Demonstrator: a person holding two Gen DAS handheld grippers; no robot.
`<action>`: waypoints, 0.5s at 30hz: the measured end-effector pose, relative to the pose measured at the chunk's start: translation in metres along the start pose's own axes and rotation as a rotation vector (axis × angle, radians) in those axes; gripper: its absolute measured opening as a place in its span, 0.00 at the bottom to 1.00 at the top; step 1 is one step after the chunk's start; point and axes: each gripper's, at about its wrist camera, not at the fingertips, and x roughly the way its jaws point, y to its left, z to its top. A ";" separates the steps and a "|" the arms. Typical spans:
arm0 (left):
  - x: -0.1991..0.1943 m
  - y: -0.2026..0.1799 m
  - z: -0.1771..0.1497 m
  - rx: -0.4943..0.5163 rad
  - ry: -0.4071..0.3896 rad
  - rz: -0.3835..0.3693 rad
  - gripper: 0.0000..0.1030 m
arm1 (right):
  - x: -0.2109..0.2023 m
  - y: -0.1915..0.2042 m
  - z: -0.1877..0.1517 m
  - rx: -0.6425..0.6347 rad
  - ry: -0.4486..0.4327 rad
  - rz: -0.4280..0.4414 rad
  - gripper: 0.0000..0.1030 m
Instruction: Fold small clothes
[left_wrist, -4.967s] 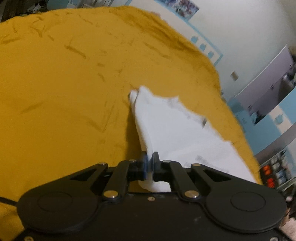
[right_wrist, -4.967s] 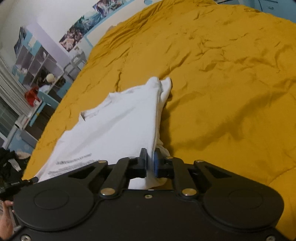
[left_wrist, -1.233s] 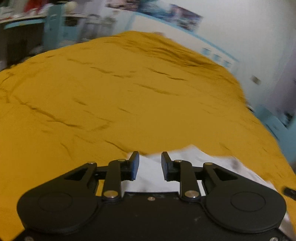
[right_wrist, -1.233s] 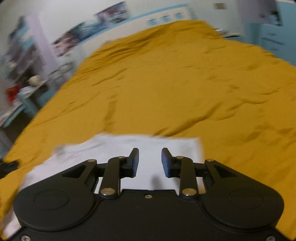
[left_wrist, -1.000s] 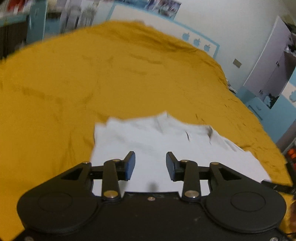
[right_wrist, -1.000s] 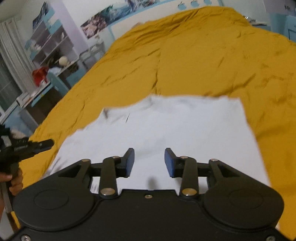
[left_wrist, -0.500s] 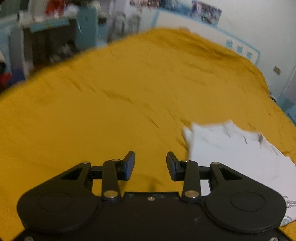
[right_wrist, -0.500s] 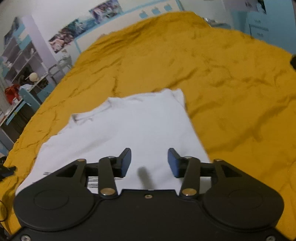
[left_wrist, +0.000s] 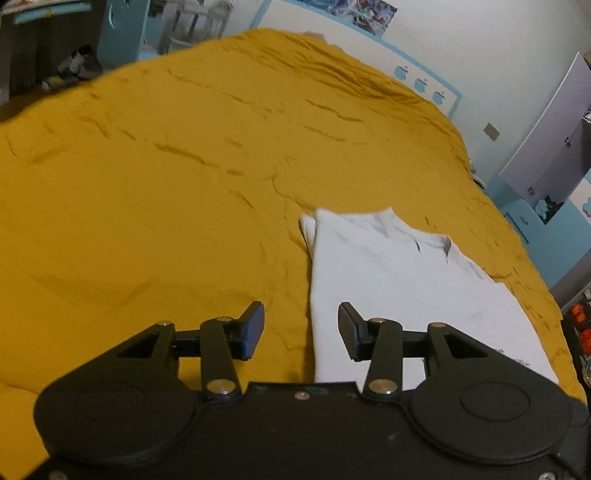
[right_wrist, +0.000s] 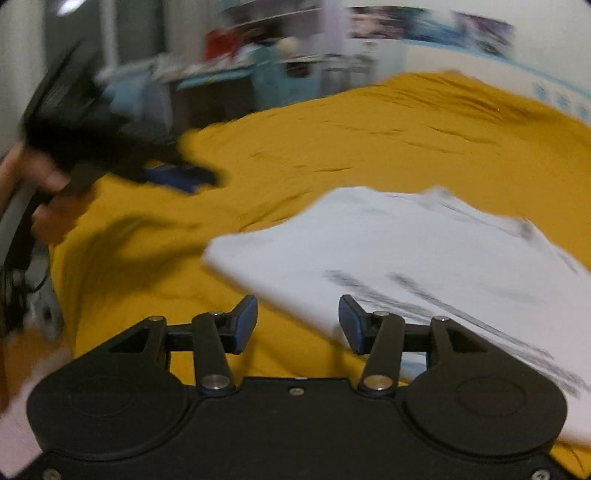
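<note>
From the left wrist, the left gripper (left_wrist: 301, 328) is hovering with its jaws spread and nothing between them — they have just been opening wider. The white shirt (left_wrist: 399, 291) is lying flat on the yellow bedspread (left_wrist: 166, 192), ahead and to the right, its near edge passing under the right finger. From the right wrist — a blurred view — the right gripper (right_wrist: 298, 323) is also standing open and empty, the shirt (right_wrist: 424, 258) lying ahead to its right, a hand (right_wrist: 44, 192) holding the other gripper at far left.

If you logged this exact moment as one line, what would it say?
left gripper: open, empty, just widened | right gripper: open, empty | white T-shirt: flat on mustard bedspread, ungripped
</note>
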 end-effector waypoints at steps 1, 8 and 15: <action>0.005 0.002 -0.001 -0.007 0.008 -0.009 0.44 | 0.009 0.012 0.000 -0.037 0.019 -0.004 0.48; 0.020 0.022 0.007 -0.065 0.051 -0.041 0.44 | 0.054 0.067 0.006 -0.340 0.040 -0.193 0.48; 0.049 0.043 0.021 -0.129 0.071 -0.095 0.44 | 0.082 0.089 0.024 -0.400 0.037 -0.221 0.48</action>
